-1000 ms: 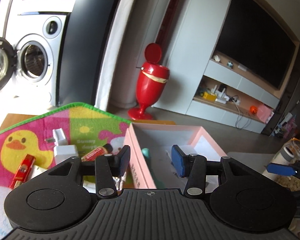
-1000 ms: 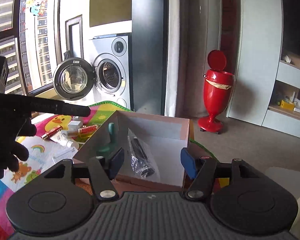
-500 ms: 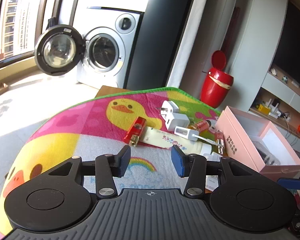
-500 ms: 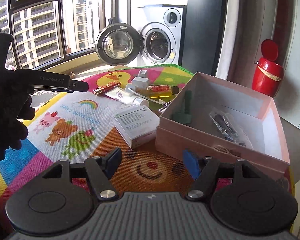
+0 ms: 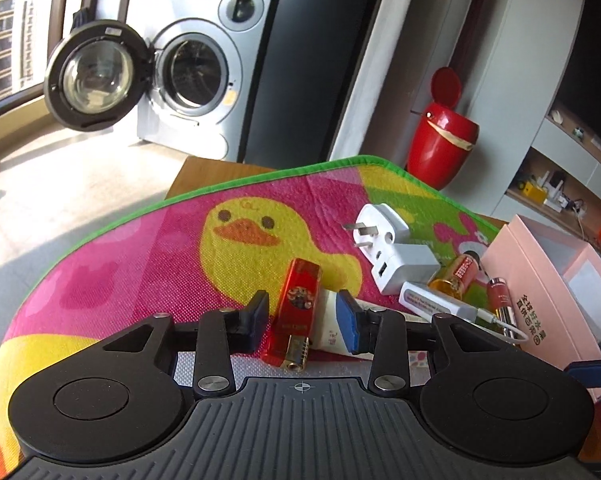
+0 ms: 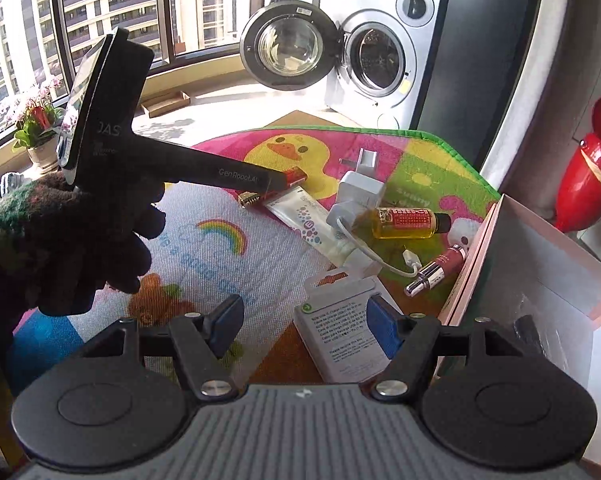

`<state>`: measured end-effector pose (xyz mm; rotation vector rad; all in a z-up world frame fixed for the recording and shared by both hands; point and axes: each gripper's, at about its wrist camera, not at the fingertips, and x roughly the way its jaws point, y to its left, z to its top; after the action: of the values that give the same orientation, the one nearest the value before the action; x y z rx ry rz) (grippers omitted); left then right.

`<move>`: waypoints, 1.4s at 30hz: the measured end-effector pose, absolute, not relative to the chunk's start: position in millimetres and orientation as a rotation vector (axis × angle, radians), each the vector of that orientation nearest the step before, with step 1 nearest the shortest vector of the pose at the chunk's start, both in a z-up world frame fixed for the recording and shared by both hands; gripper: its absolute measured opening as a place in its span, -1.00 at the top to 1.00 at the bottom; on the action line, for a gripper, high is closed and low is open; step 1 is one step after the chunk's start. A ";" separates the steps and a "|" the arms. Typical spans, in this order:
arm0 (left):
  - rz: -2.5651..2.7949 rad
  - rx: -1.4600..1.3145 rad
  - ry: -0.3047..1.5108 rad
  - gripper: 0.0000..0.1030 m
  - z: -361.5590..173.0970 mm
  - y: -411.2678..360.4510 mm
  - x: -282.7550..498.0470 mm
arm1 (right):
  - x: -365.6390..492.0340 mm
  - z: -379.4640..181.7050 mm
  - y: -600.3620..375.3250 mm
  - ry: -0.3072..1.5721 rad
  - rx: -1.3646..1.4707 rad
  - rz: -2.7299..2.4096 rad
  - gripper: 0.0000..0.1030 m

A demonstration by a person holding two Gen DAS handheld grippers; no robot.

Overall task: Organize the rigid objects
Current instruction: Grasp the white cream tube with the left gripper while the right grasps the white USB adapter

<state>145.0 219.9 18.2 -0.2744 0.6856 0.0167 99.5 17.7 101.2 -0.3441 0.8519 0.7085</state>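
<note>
My left gripper (image 5: 303, 316) is open, its jaws on either side of a red lighter (image 5: 296, 312) that lies on the colourful mat (image 5: 140, 280). The lighter's ends show in the right wrist view (image 6: 294, 176), behind the left gripper's body (image 6: 180, 168). My right gripper (image 6: 304, 324) is open and empty, above the mat beside a white carton (image 6: 346, 344). A pink box (image 5: 560, 280) stands at the right, also in the right wrist view (image 6: 540, 272). Near it lie a white plug adapter (image 5: 392, 248), a yellow oil bottle (image 6: 404, 222), a tube (image 6: 308, 224) and a lipstick (image 6: 436, 270).
A washing machine (image 5: 196, 76) with its door open stands beyond the mat. A red bin (image 5: 442, 140) stands at the back right. A white cable (image 6: 364, 252) runs from the adapter. Windows and a flower pot (image 6: 36, 136) are at the left.
My left gripper has swung left from over the pink box and come down around the red lighter. My right gripper has moved left and lower, beside the white carton.
</note>
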 end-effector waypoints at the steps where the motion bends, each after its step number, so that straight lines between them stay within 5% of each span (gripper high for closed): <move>1: 0.010 -0.274 0.699 0.37 14.8 220.8 145.0 | 113.3 100.9 22.0 0.888 -0.314 0.696 -0.33; 15: -0.089 -0.252 0.689 0.50 15.4 218.2 34.9 | 135.9 61.8 41.7 1.102 -0.313 0.660 -0.20; 30: -0.082 -0.175 0.673 0.46 27.0 182.9 60.9 | 14.1 78.7 -36.0 0.823 -0.423 0.728 -0.37; 37: -0.031 -0.150 0.688 0.45 24.8 176.9 56.4 | 85.0 115.6 -11.7 0.797 -0.207 0.722 -0.36; 42: 0.003 -0.154 0.706 0.45 22.5 191.3 46.7 | 165.2 108.7 35.3 0.888 -0.092 0.646 -0.18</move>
<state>46.7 191.3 22.5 -0.1542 0.7055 0.0032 165.2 35.3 108.7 -0.0923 0.8879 0.6457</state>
